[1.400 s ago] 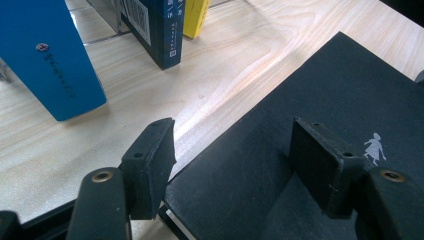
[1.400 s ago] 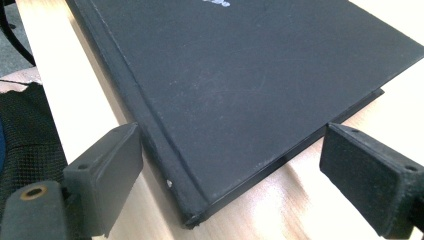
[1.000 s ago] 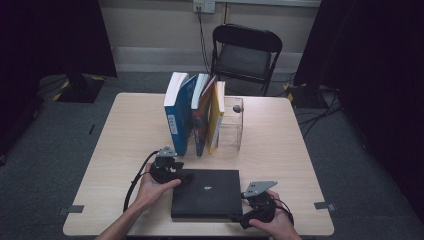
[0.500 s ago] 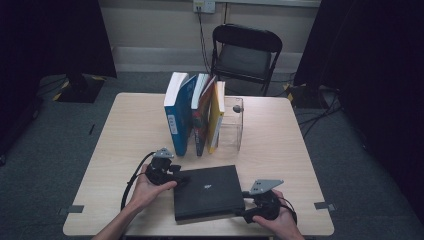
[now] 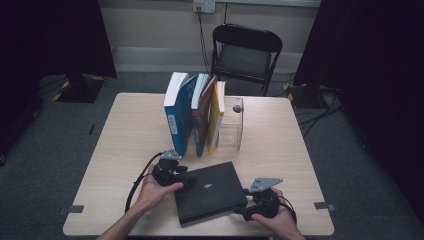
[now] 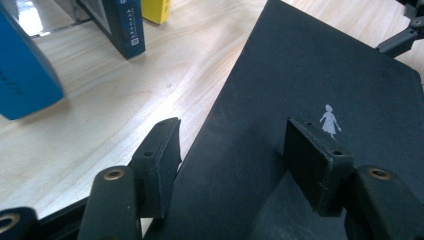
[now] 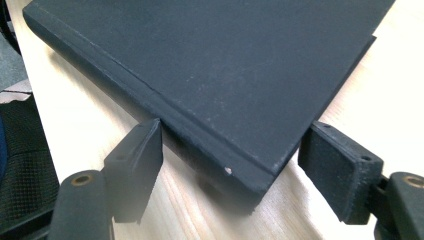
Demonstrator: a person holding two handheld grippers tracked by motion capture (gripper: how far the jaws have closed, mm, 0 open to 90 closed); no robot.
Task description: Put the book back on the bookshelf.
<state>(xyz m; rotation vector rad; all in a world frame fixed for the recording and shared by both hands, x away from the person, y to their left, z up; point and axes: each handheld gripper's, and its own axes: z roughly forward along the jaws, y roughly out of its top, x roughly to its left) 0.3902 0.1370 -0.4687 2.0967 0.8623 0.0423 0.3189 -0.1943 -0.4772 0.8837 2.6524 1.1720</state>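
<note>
Black book [image 5: 210, 196] lies flat at near table [image 5: 125, 140] edge, skewed; left gripper [image 5: 186, 179] and right gripper [image 5: 241, 210], jaws parted and unclamped, straddle opposite corners, probably to lift it toward the upright books [image 5: 195, 117].

Black book [image 5: 210, 197] with a tiny white figure on its cover, shut, lying flat and turned a bit askew near the front edge of the table [image 5: 125, 150].
</note>
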